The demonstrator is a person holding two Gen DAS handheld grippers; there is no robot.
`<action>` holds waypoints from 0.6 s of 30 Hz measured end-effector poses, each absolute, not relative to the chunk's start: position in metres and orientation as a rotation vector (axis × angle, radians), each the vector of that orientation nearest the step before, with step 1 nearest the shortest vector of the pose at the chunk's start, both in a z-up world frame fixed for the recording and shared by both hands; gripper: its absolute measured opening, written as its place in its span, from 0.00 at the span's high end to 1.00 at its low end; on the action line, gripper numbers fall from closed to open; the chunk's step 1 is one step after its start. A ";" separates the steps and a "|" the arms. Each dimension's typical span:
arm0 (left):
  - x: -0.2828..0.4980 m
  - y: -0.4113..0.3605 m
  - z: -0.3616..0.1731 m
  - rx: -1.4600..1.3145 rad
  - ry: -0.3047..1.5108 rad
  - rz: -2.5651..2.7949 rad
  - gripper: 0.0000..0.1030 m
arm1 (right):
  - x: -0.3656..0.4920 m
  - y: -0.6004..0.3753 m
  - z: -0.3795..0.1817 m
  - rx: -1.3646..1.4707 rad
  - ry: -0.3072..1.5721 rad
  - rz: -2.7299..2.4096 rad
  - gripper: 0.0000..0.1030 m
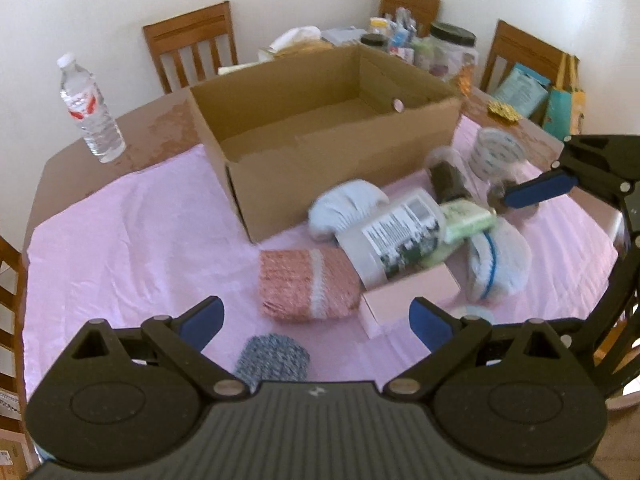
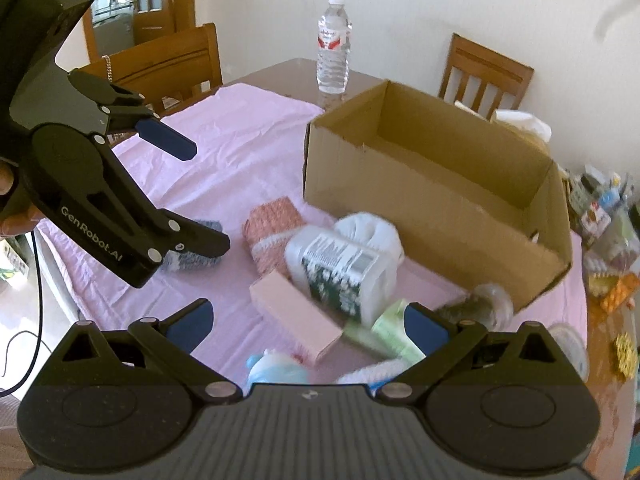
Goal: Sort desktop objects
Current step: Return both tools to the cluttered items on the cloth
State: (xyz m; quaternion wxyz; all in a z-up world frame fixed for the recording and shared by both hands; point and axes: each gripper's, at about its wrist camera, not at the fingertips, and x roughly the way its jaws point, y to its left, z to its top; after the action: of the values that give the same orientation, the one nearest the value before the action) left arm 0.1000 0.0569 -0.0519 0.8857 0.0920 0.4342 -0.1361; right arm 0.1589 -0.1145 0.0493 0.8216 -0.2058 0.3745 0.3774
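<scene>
An open, empty cardboard box [image 1: 320, 136] stands on the pink cloth [image 1: 132, 240]; it also shows in the right wrist view [image 2: 432, 200]. In front of it lies a pile: a pink knitted roll [image 1: 308, 286], a white labelled jar [image 1: 396, 234] on its side, a pink carton [image 1: 412, 296], a green tube [image 1: 468, 218], white socks [image 1: 344, 208] and a grey-blue knitted roll [image 1: 272, 360]. My left gripper [image 1: 316, 320] is open and empty above the knitted rolls. My right gripper [image 2: 306, 328] is open and empty above the pink carton [image 2: 296, 316] and jar [image 2: 344, 276].
A water bottle [image 1: 90, 108] stands at the table's far left corner. Jars and clutter [image 1: 424, 44] sit behind the box. Wooden chairs [image 1: 192, 44] ring the table. A clear jar [image 1: 448, 176] and a white cup [image 1: 496, 152] lie right of the box.
</scene>
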 end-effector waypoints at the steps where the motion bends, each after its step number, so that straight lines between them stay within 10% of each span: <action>1: 0.097 0.056 -0.054 0.203 0.902 -0.288 0.04 | 0.156 -0.116 0.047 -0.435 0.802 0.794 0.00; 18: 0.079 0.061 -0.079 0.277 0.926 -0.265 0.04 | 0.149 -0.170 0.013 -0.335 0.899 0.570 0.00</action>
State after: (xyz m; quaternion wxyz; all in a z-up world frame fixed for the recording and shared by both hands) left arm 0.0786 0.0614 -0.0792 0.8772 0.1328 0.4437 -0.1269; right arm 0.1489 -0.1698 0.0130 0.8484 -0.1588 0.4265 0.2703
